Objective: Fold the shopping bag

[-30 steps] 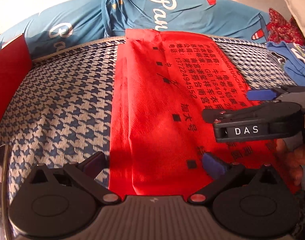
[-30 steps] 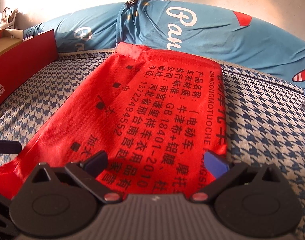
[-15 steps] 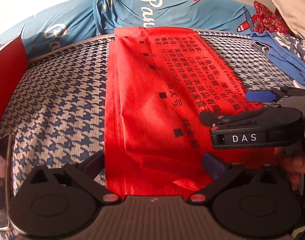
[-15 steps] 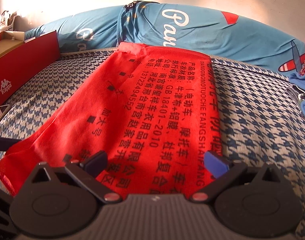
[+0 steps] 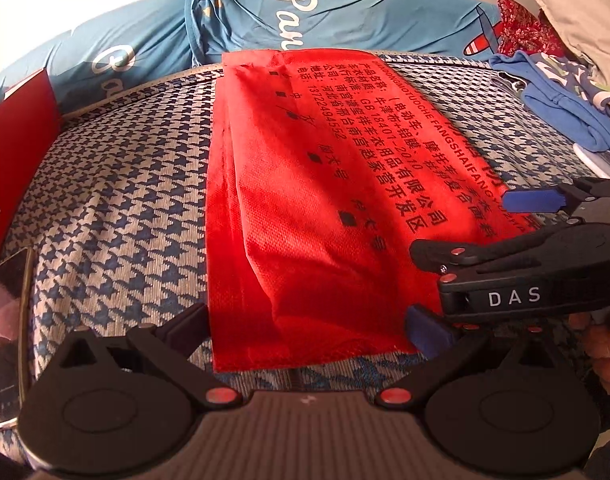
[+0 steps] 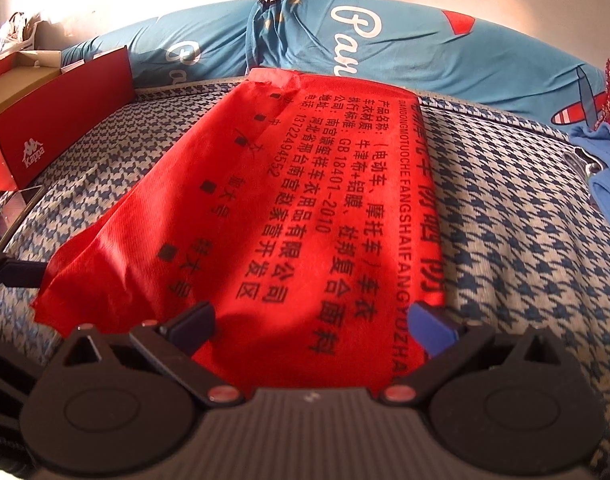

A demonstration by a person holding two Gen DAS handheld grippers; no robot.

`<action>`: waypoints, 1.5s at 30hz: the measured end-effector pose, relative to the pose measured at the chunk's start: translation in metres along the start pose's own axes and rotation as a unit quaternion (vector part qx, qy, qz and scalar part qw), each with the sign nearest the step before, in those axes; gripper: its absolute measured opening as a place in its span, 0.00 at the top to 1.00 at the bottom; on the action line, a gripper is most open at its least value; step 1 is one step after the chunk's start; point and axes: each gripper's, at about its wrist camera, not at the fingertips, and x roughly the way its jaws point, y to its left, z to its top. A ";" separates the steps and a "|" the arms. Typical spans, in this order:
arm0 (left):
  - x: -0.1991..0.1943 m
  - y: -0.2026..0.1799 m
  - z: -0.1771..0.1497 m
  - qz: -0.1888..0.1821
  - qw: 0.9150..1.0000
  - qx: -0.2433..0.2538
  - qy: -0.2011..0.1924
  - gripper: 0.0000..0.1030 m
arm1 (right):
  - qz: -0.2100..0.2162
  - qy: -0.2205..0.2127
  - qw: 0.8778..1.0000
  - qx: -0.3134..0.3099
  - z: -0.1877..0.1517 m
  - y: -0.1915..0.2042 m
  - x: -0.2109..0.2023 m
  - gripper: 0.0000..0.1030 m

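1. Flat on a blue-and-white houndstooth cover (image 5: 117,208), the red shopping bag (image 5: 305,208) lies as a long strip running from the near edge to the far side, its black printed text facing up.
2. Along its left side in the left wrist view, the bag shows lengthwise folds, and a loose flap is creased over near the near end.
3. At the far end the bag reaches a blue quilt (image 5: 337,16) with white lettering, bunched along the far side.
4. Spread wide, the left gripper (image 5: 305,326) has its fingers on either side of the bag's near edge; nothing is clamped between them.
5. Equally wide, the right gripper (image 6: 313,322) frames the bag's near right part, with its blue right finger (image 6: 431,328) at the bag's right edge and red cloth lying between the two fingers, not pinched.
6. Seen from the left wrist camera, the right gripper (image 5: 465,256) comes in from the right over the bag's near right corner, and part of a hand (image 5: 601,344) shows behind it.
7. Left of the bag, a red shoebox (image 6: 61,120) marked Kappa stands open at the cover's left edge.
8. Near it, a phone (image 5: 7,328) lies on the cover.
9. Far right, blue clothing (image 5: 561,108) is heaped.
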 end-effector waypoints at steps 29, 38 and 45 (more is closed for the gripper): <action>-0.023 -0.021 -0.033 0.010 0.999 0.052 0.006 0.00 | -0.016 0.047 0.998 0.047 -0.025 -0.007 -0.033 0.00; -0.023 -0.022 -0.034 0.007 0.999 0.047 0.009 0.00 | 0.000 0.016 0.999 0.044 -0.024 -0.007 -0.037 0.22; -0.021 -0.021 -0.035 0.004 0.999 0.042 0.009 0.00 | 0.017 -0.004 0.994 0.104 -0.024 -0.022 -0.047 0.37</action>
